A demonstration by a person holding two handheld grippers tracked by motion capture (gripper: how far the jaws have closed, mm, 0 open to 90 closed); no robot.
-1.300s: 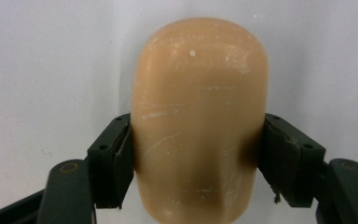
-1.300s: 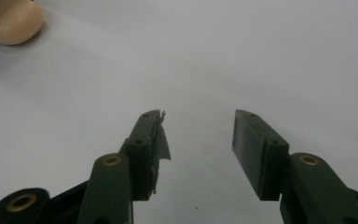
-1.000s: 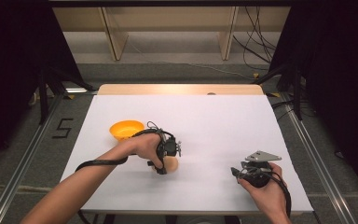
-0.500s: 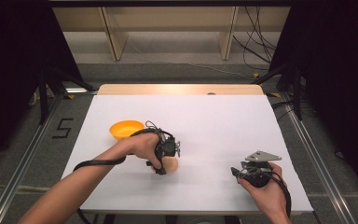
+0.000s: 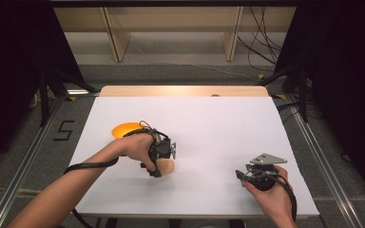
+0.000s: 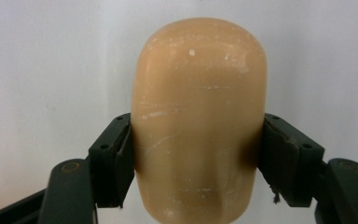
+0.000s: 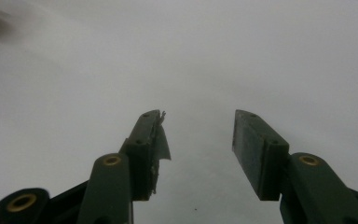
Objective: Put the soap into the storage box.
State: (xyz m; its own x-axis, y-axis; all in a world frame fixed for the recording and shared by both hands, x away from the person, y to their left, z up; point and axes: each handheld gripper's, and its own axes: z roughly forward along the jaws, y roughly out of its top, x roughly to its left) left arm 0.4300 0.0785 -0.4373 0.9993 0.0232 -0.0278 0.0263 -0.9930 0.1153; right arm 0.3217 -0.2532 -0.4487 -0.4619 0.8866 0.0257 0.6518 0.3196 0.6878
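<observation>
Nearest to us, the right gripper rests low over the white table at its near right, held in the right hand. In the right gripper view its jaws stand apart with nothing between them, and a shred of pad lining hangs loose from one jaw; we judge that flap could foul a later grip.

A little farther in, the left gripper points down at the table in the left hand, and its jaws are closed on a tan rounded object, smooth and scuffed, which we take for a bread-roll-shaped toy, though we cannot say for certain. It sits at the table's near left of centre, seemingly on or just above the surface. The jaws pinch it low on its curved sides, well short of its far end. We judge that this is the risk: the smooth, bulging flanks may squirt out of the jaws if the squeeze tightens, or the piece may pivot and droop when lifted.

Just beyond the left hand lies an orange bowl, partly hidden by the gripper's cable. If that is the target, we think a swing could clip its rim.

Against the frames of a second and half a second ago, we see almost no change: both grippers, the tan object and the bowl sit where they did.
</observation>
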